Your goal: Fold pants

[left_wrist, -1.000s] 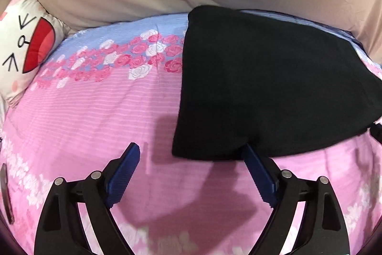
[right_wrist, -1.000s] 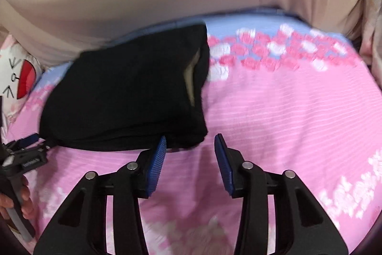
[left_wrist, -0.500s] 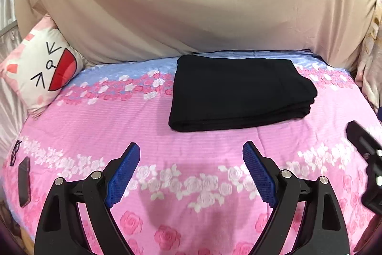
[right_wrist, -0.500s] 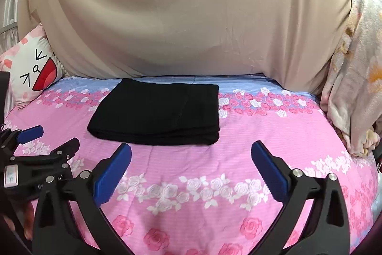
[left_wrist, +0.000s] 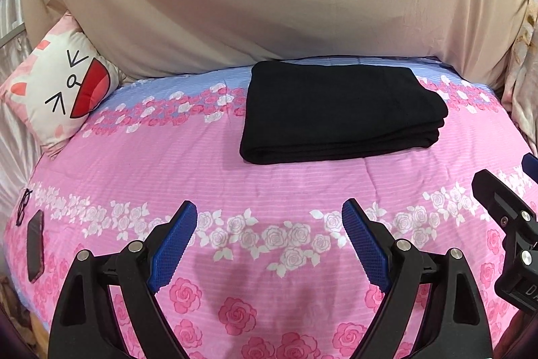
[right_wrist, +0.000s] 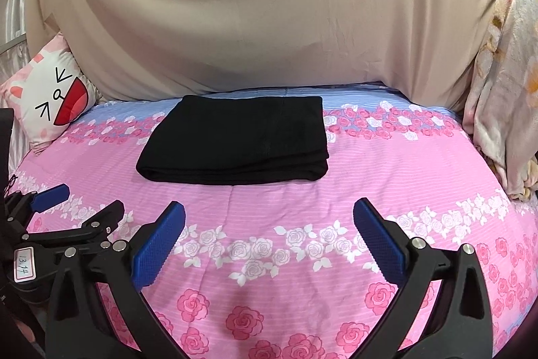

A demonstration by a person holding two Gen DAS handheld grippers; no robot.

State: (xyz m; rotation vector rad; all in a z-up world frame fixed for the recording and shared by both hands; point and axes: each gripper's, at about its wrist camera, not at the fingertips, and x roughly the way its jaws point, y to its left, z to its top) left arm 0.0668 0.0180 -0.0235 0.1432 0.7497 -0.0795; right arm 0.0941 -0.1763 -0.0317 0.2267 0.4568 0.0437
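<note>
Folded black pants (left_wrist: pixel 339 110) on pink floral bedspread (left_wrist: pixel 201 164); both tools wide apart, empty.

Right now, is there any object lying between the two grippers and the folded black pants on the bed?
Nothing visible. Only bare pink rose-print bedsheet lies between the open left gripper, the open right gripper and the folded black pants. The cartoon-face pillow and dark phone sit far left.

Evenly lit, sharp; edges perhaps warped
</note>
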